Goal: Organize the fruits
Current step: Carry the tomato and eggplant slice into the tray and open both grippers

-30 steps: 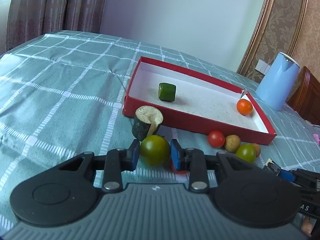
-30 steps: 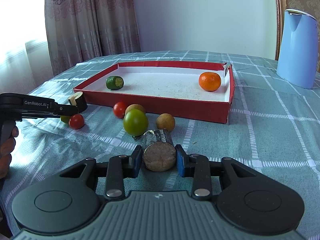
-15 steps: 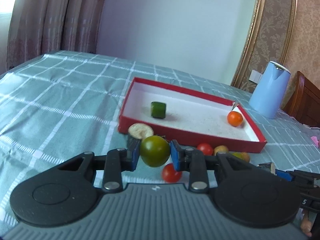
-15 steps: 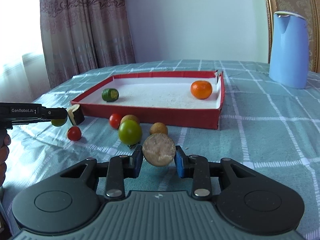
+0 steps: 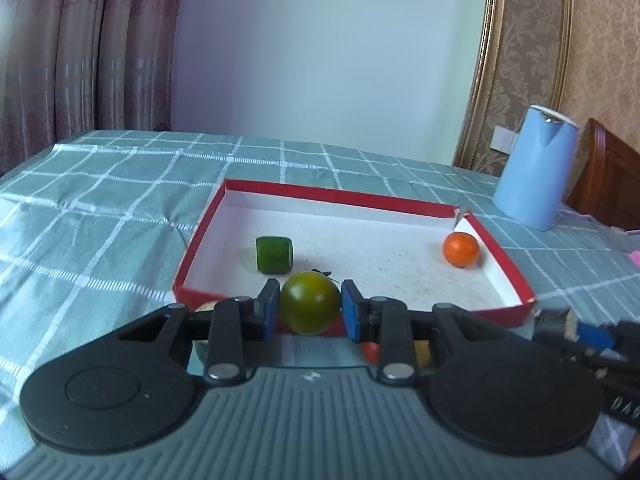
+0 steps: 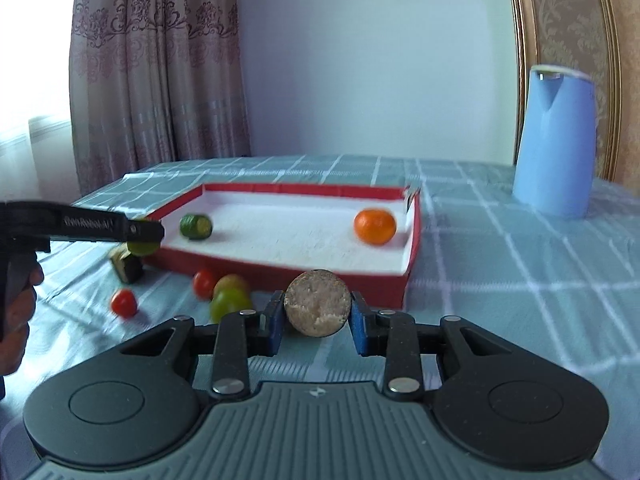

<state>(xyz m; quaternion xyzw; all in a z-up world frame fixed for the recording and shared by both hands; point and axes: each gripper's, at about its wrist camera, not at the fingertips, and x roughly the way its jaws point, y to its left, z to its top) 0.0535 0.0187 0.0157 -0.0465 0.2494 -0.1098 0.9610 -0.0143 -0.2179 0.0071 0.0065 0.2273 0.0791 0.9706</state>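
My left gripper [image 5: 310, 311] is shut on a green tomato [image 5: 310, 307] and holds it in the air at the near rim of the red tray [image 5: 400, 200]. My right gripper [image 6: 317, 318] is shut on a cut cucumber piece [image 6: 317, 303], its pale cut face toward the camera, held above the cloth before the tray [image 6: 414, 248]. The tray holds a green cucumber chunk [image 5: 274, 255] and an orange [image 5: 461, 249]. The left gripper also shows in the right wrist view [image 6: 142, 236].
On the checked cloth [image 6: 520, 280] in front of the tray lie two red tomatoes [image 6: 124, 303] [image 6: 205, 282], a green tomato [image 6: 230, 304], a brownish round fruit [image 6: 232, 281] and a dark cucumber piece [image 6: 127, 266]. A blue kettle [image 6: 556, 140] stands at the back right.
Both grippers have lifted their fruit off the cloth and moved toward the tray. The left one with the green tomato now hangs at the tray's near rim.
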